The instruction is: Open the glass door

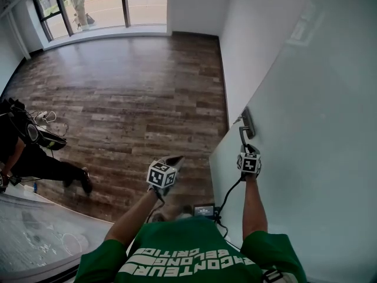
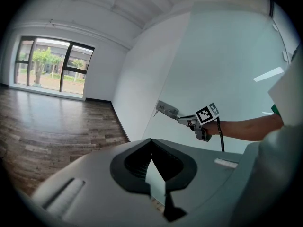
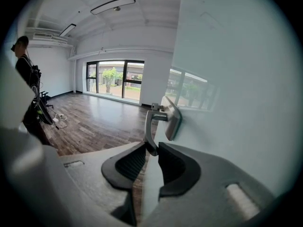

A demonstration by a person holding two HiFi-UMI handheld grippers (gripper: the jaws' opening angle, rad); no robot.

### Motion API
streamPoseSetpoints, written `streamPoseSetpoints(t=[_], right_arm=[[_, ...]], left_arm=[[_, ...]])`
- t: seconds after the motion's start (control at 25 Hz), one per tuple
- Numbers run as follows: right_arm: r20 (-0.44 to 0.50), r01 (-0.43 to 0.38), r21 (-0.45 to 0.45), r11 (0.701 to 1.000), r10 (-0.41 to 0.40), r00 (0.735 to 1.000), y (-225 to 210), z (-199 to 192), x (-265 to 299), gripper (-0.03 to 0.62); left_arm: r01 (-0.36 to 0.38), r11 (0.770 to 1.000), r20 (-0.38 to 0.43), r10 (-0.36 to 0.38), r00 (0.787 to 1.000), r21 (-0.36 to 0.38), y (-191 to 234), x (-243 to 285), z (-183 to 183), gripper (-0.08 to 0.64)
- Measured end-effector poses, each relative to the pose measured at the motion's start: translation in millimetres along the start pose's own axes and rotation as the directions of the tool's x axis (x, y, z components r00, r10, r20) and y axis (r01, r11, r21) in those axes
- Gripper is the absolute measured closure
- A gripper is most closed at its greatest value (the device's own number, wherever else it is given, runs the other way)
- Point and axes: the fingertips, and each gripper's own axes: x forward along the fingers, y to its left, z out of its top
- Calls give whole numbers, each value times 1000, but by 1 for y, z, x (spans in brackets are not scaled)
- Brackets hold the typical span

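The glass door (image 1: 312, 128) fills the right half of the head view as a pale frosted panel. Its door handle (image 1: 242, 135) is mounted near the panel's left edge, just right of centre frame, and the lever hangs downward from a metal plate (image 1: 248, 121).

The right hand-held gripper (image 1: 246, 150) sits directly below the plate, with the forearm reaching up from the lower edge of the frame. In the right gripper view, the right hand-held gripper (image 3: 151, 148) has its jaws closed on the lower end of the door handle (image 3: 148, 126), one dark pad on each side of the lever. The glass door (image 3: 232, 103) takes up the right of that frame.

The left hand-held gripper (image 1: 174, 161) is at lower centre of the head view, well apart from the door and over the wooden floor (image 1: 129, 87). In the left gripper view, the left hand-held gripper (image 2: 151, 143) has its jaws together at the tips with nothing between them.

A window (image 1: 100, 7) lies at upper left. A second person (image 1: 29, 158) in dark clothing stands at the left edge.
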Motion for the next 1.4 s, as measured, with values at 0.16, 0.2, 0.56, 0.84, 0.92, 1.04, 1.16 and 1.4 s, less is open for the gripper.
streamPoseSetpoints(t=[0.16,0.2,0.56,0.84,0.92,1.04,1.16,1.4], right_arm=[[-4,16,12,1000,-16,1000,-13,-5,7,515],[-5,21,14,1000,-21,1000,-16,-6,9,515],[-6,55,33,998,-54,998,-42,-12,10,515],[-3,70,50,996,-70,998,-54,-17,11,515],[-3,73,56,996,-73,997,-59,-19,14,515],[-7,78,62,995,-77,997,-66,-20,16,515],[2,74,75,994,-74,997,-68,-20,18,515],[4,74,91,993,-75,997,-69,-20,14,515]], left_arm=[[-4,1000,-5,4,1000,1,4,5,-2,543],[-7,1000,-6,7,1000,1,5,6,-2,543],[-18,1000,-3,18,1000,-10,4,9,-4,543],[-25,999,6,25,1000,-19,7,8,-6,543],[-30,999,9,30,1000,-25,8,11,-8,543],[-36,999,11,36,999,-37,8,13,-9,543],[-38,998,10,38,999,-43,9,14,-11,543],[-35,998,27,36,999,-50,7,11,-8,543]])
